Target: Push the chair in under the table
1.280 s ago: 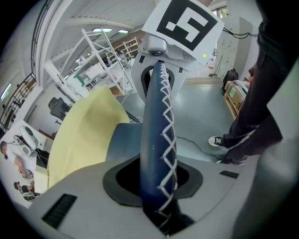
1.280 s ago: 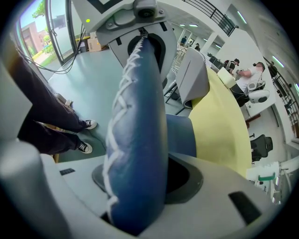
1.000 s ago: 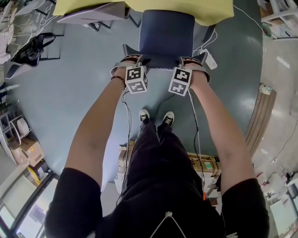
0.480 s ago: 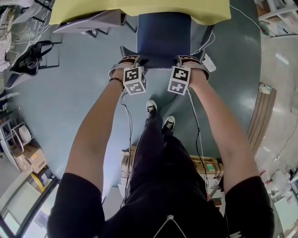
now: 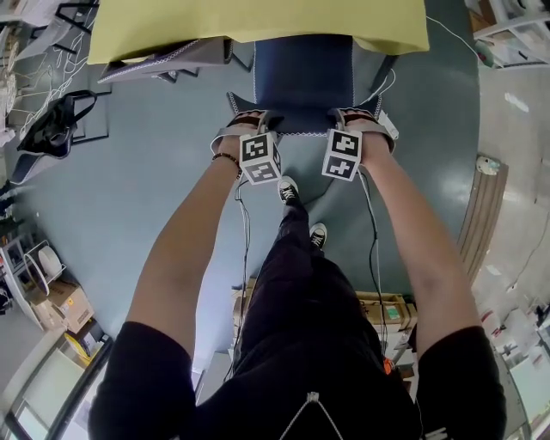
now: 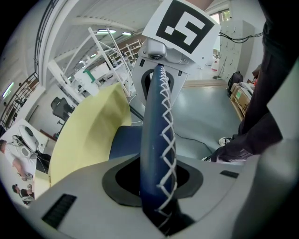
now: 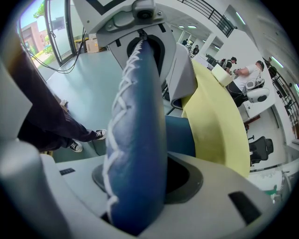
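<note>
Head view, chair (image 5: 302, 73): dark blue seat was already partly beneath the yellow table (image 5: 258, 21), with the backrest (image 5: 301, 123) out on the person's side
Left gripper (image 5: 243, 120): sat on the backrest's left top corner, pointing steeply down; its jaws were easing open with the white-stitched edge between them, pads apparently on it
Right gripper (image 5: 358, 119): pinched the thick padded right corner, jaws wide because the cushion filled them
Two grips: one at each corner probably served to hold the chair square to the table edge, so that it would travel straight
Arms: both stretched forward, one shoe (image 5: 290, 191) ahead of the other, which suggested a walking push
Progress: judged partway, the backrest being well short of the table edge
Risk: the loosening left grip could let that corner lag and skew the chair
Grey chair (image 5: 163, 47): tucked under the table just to the left, apart from the blue one
</note>
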Demonstrator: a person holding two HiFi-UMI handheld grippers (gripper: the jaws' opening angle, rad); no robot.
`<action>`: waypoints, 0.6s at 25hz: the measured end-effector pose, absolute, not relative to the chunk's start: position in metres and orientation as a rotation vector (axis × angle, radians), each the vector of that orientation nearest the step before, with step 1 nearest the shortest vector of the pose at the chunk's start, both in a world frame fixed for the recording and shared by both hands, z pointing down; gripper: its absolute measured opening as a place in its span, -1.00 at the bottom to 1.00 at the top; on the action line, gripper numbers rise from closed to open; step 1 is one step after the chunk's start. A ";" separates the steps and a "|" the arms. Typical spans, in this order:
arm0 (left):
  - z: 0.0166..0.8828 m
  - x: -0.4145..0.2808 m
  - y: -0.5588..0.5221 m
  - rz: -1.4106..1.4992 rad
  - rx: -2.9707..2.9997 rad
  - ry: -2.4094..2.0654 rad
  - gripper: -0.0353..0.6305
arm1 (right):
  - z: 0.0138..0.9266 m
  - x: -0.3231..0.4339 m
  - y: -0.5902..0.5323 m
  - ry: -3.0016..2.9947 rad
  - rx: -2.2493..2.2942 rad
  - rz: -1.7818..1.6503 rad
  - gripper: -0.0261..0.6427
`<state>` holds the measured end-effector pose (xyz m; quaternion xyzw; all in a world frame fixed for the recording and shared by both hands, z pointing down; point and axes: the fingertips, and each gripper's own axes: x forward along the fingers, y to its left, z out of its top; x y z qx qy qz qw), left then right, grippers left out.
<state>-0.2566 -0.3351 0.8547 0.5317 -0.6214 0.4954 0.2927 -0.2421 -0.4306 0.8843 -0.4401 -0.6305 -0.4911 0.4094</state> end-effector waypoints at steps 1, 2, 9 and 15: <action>0.855 -0.260 -0.335 1.318 1.414 -1.658 -0.55 | 0.885 -0.246 -0.431 -1.587 -1.111 -1.238 -0.36; 0.855 -0.264 -0.336 1.315 1.412 -1.659 -0.55 | 0.885 -0.250 -0.432 -1.586 -1.114 -1.239 -0.36; 0.854 -0.298 -0.344 1.304 1.413 -1.655 -0.55 | 0.882 -0.285 -0.441 -1.582 -1.117 -1.244 -0.36; 0.852 -0.319 -0.349 1.314 1.417 -1.660 -0.55 | 0.880 -0.305 -0.443 -1.585 -1.125 -1.235 -0.36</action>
